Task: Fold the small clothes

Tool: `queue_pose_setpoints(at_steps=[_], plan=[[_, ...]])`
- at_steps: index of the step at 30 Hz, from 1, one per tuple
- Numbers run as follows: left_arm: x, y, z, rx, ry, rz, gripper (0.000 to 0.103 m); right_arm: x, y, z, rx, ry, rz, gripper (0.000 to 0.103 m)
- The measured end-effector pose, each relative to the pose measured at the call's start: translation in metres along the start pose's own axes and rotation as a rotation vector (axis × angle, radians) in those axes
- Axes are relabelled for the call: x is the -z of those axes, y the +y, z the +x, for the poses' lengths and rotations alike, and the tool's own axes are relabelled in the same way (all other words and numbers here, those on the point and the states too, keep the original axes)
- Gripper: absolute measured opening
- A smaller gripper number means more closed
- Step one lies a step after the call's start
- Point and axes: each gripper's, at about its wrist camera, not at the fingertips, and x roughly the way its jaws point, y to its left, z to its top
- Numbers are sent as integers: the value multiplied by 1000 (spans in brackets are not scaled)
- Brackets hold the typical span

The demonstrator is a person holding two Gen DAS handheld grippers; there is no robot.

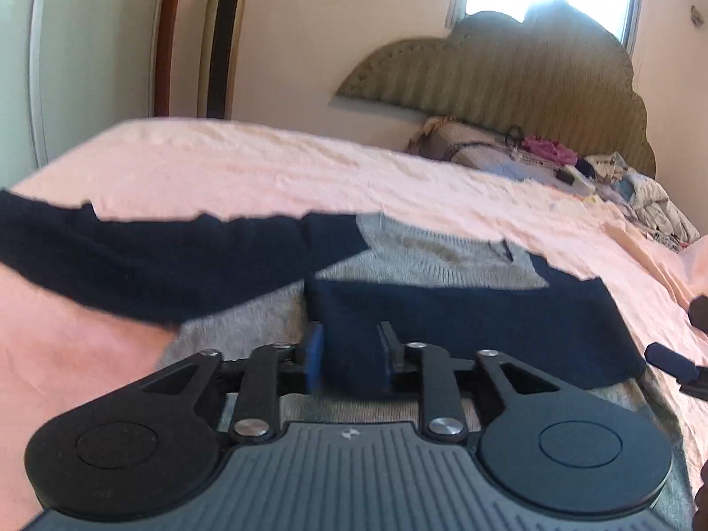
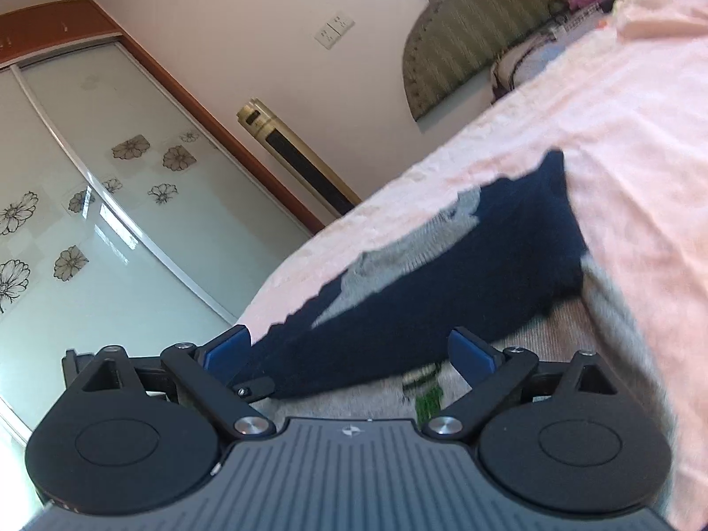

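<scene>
My left gripper (image 1: 352, 356) pinches the sweater (image 1: 442, 261)'s navy cuff (image 1: 354, 354); my right gripper (image 2: 349, 349) gapes wide (pink bedspread (image 1: 265, 163) bare beyond).

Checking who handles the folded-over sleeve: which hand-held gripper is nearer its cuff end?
Left. The left hand-held gripper has the navy sleeve cuff between its pads. The right hand-held gripper stands wide open further along that sleeve, not gripping.

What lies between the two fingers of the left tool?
In the left wrist view, a fold of the navy sleeve of the grey sweater lies between the fingers of the left tool.
</scene>
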Motion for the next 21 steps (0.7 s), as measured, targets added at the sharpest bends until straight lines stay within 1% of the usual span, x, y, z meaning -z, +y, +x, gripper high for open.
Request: queue_pose_setpoints(at_steps=[1,2,3,4,5,6,7,8,9,10,11,13,14,15,16,18,19,20,21], plan=[[-4,-6,-1,24,-38,22,68,-12,4,2,8,-19,-26,103],[-7,-14,2,52,-59,42,91,-23,7,9,18,-29,-48,103],[-9,-21,10,86,-67,53,94,-37,8,22,31,-25,-68,103],[-10,-27,24,116,-42,57,93,-49,6,36,54,-16,-81,103],[-10,-30,42,110,12,51,93,-57,2,51,90,-10,-88,103],[-9,-30,59,76,79,36,92,-65,-6,70,139,8,-100,103],[-5,-26,78,46,159,7,88,-69,-15,85,195,32,-108,102],[-1,-22,84,52,153,9,89,-70,-27,100,272,61,-108,101],[5,-21,83,55,109,50,89,-67,-40,112,358,96,-111,100],[7,-18,84,63,111,69,89,-61,-50,117,383,97,-141,99],[6,-13,83,85,113,51,89,-54,-51,113,361,62,-188,101],[4,-7,82,106,114,55,89,-52,-55,111,341,63,-164,102],[3,-4,78,104,109,57,89,-53,-59,110,325,60,-149,103],[2,3,70,84,85,36,89,-54,-62,109,312,56,-135,103],[0,14,60,69,46,1,89,-55,-62,108,304,54,-130,103],[-4,51,34,58,-57,-90,89,-54,-62,105,291,47,-119,103],[-9,79,18,23,-132,-163,90,-54,-64,103,284,42,-111,103],[-13,106,5,-20,-189,-228,90,-54,-64,102,278,38,-102,103],[-16,133,-4,-65,-225,-300,91,-56,-63,101,273,32,-92,103]])
